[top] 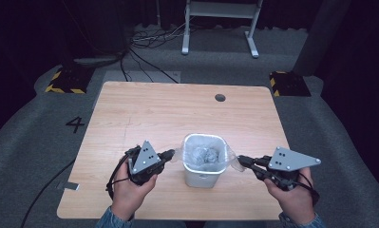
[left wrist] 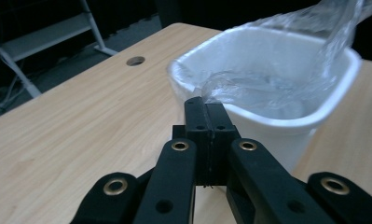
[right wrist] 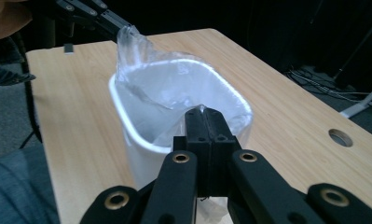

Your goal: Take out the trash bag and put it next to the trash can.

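Observation:
A small white plastic bin (top: 203, 172) stands on the wooden table near its front edge. A clear plastic bag (top: 204, 156) lies inside it, its edges drawn out over both sides of the rim. My left gripper (top: 172, 154) is shut on the bag's left edge (left wrist: 221, 84), just outside the bin (left wrist: 277, 126). My right gripper (top: 240, 160) is shut on the bag's right edge (right wrist: 193, 114) at the bin's rim (right wrist: 151, 144). In the right gripper view the left gripper (right wrist: 120, 25) pinches the far flap of the bag.
The table (top: 154, 114) has a round cable hole (top: 220, 97) at the back right. Grey carpet surrounds it, with cables (top: 144, 47), a white frame (top: 220, 19) and two yellow-black striped blocks (top: 63, 80) behind.

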`<state>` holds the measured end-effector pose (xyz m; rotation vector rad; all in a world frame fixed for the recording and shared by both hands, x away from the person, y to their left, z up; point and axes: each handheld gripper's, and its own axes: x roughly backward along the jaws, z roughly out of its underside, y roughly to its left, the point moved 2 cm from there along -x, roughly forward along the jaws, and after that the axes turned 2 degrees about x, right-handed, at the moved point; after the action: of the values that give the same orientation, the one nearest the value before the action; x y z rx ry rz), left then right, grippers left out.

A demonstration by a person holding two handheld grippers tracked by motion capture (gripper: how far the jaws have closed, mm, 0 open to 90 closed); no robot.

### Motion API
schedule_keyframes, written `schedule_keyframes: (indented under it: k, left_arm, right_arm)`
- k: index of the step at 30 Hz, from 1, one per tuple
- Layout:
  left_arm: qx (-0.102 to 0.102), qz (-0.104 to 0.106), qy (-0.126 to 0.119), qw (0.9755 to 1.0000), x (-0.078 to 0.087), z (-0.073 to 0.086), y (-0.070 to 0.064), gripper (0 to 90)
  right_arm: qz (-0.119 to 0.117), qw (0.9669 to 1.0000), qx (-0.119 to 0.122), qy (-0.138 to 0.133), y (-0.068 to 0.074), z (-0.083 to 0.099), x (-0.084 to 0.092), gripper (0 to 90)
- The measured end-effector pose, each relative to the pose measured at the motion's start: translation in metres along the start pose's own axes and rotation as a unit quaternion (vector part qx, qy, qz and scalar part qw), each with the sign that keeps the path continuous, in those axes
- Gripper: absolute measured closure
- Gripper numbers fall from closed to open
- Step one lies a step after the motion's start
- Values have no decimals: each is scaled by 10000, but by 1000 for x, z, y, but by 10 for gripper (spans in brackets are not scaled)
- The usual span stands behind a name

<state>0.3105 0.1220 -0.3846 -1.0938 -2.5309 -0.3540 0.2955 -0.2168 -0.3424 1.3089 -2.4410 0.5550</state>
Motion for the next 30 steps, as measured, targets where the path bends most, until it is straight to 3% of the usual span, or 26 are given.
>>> schedule_keyframes:
  k: [5, 9, 13, 19, 23, 24, 25, 26, 28, 30]
  left_arm:
    - [121, -100, 56, 9999, -12, 4, 8, 898]
    - [292, -136, 412, 9986, -23, 16, 18, 898]
    - [372, -79, 559, 9977, -32, 26, 22, 898]
    - [346, -11, 725, 9968, -40, 31, 21, 898]
    - [349, 86, 769, 9964, -42, 34, 19, 898]
    - [346, 94, 770, 9964, -42, 34, 19, 898]
    - [331, 109, 784, 9963, -42, 35, 19, 898]
    - [333, 126, 797, 9962, -41, 35, 18, 898]
    - [320, 181, 806, 9961, -38, 35, 19, 898]
    - [342, 189, 776, 9962, -34, 35, 20, 897]
  right_arm:
    - [112, 9997, -161, 140, -18, 3, -14, 900]
    - [159, 9988, -329, 317, -29, 12, -29, 900]
    - [178, 9968, -523, 579, -37, 28, -46, 900]
    - [179, 9940, -629, 878, -38, 43, -60, 900]
    - [92, 9938, -678, 875, -36, 48, -62, 900]
    - [97, 9940, -677, 849, -36, 48, -60, 881]
    - [160, 9940, -701, 828, -35, 47, -58, 793]
    - [160, 9940, -701, 828, -35, 47, -58, 793]
    - [502, 9943, -622, 705, -32, 44, -49, 602]
    - [582, 9943, -583, 671, -31, 42, -45, 561]
